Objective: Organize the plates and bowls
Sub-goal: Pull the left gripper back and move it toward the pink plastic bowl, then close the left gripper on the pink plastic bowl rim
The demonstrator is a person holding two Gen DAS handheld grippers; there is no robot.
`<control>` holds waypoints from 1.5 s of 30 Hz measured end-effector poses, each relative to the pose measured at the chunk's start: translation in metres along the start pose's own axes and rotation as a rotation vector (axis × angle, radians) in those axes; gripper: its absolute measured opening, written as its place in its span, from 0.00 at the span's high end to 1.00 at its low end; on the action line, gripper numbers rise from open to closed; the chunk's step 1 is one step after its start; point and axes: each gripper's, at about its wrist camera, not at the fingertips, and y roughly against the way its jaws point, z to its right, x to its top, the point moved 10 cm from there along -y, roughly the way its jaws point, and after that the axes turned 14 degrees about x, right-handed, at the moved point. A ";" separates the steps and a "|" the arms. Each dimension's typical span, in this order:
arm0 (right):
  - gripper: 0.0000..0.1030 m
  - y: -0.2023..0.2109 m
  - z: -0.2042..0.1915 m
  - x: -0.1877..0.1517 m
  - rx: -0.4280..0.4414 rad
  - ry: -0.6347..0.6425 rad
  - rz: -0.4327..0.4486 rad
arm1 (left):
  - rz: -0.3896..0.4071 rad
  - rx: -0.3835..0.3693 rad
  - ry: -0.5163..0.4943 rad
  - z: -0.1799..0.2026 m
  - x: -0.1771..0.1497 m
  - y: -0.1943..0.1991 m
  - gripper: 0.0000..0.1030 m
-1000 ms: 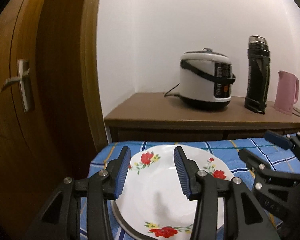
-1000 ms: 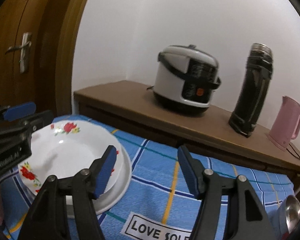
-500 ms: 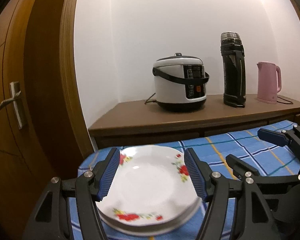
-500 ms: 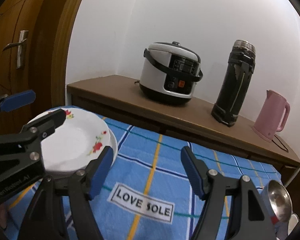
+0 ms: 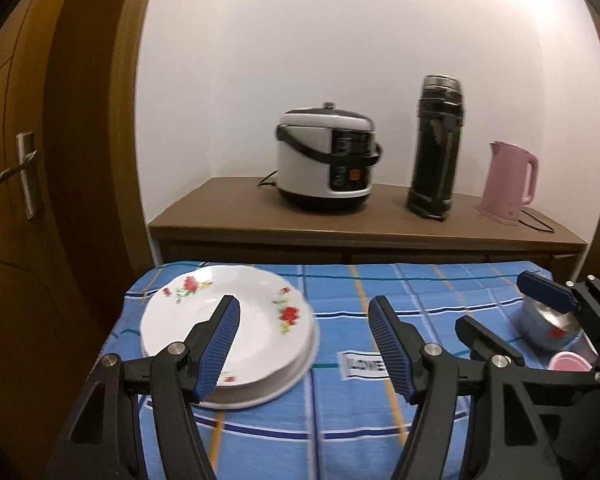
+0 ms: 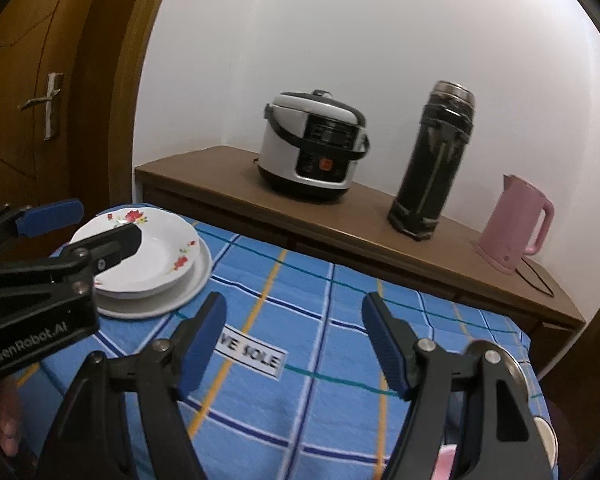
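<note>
**Both grippers empty above the blue checked cloth, plates stacked at its far left corner**

The table under a blue checked tablecloth (image 5: pixel 340 420) with orange and dark stripes fills the lower part of both views and serves as the landmark. Behind it runs a long brown wooden sideboard (image 5: pixel 228 216), and to its left stands a brown wooden door (image 5: pixel 16 240) with a metal lever handle.

On the sideboard, beyond the cloth's far edge, stand a white and black rice cooker (image 5: pixel 326 160), then to its right a tall black vacuum flask (image 5: pixel 436 148), then a pink electric kettle (image 5: pixel 508 182).

On the cloth's far left corner rests the stack of white round plates with red flower prints (image 6: pixel 156 256), a smaller flowered plate lying on a wider plain one. At the cloth's right edge sits a shiny metal bowl (image 5: pixel 540 324), with a pink-rimmed bowl (image 5: pixel 568 362) just in front of it.

The left gripper (image 5: pixel 304 344) hangs above the cloth, its jaws released; they have just been opening, with nothing between them, the plates behind its left finger. The right gripper (image 6: pixel 292 344) also stands spread wide and empty over the white label on the cloth (image 6: pixel 256 356).
</note>
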 end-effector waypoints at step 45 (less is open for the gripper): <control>0.51 0.108 0.145 -0.129 -0.067 -0.260 -0.124 | -0.232 -0.358 -0.211 0.197 -0.073 0.076 0.33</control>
